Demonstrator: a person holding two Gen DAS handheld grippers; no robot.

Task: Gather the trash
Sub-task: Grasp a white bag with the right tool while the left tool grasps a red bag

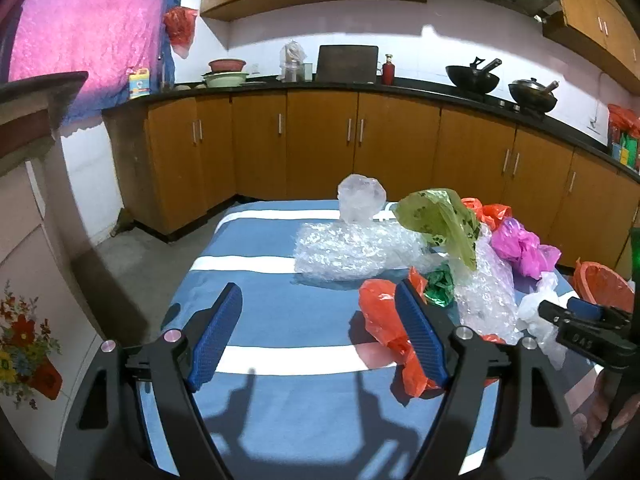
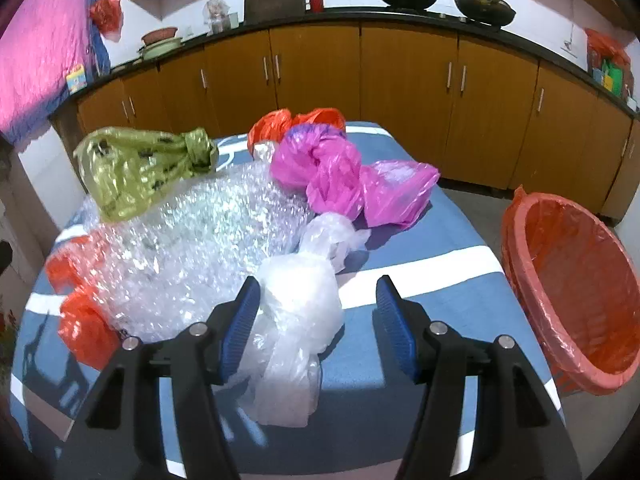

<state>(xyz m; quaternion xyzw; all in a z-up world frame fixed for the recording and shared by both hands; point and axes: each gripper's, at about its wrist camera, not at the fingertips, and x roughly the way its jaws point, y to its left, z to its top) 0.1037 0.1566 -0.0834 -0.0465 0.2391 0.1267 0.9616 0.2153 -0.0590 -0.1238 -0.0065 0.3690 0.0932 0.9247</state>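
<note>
Your left gripper [image 1: 320, 304] hangs above the blue-and-white striped table [image 1: 280, 312] with its jaws spread wide and nothing between them; a crumpled red bag [image 1: 380, 316] lies just beside its right finger, partly hidden behind it. Your right gripper [image 2: 316, 300] is also wide open, low over the near part of the table, with a knotted white bag [image 2: 298, 320] lying between the fingers and against the left blue pad, not gripped. To the left of that bag a sheet of bubble wrap [image 2: 192, 240] sprawls across the table, with an olive-green bag [image 2: 136, 164] at its far left edge. A pink bag [image 2: 340, 180] sits farther back, right of the wrap. The red-lined basket [image 2: 568, 300] stands off the right side of the table, tilted towards you.
</note>
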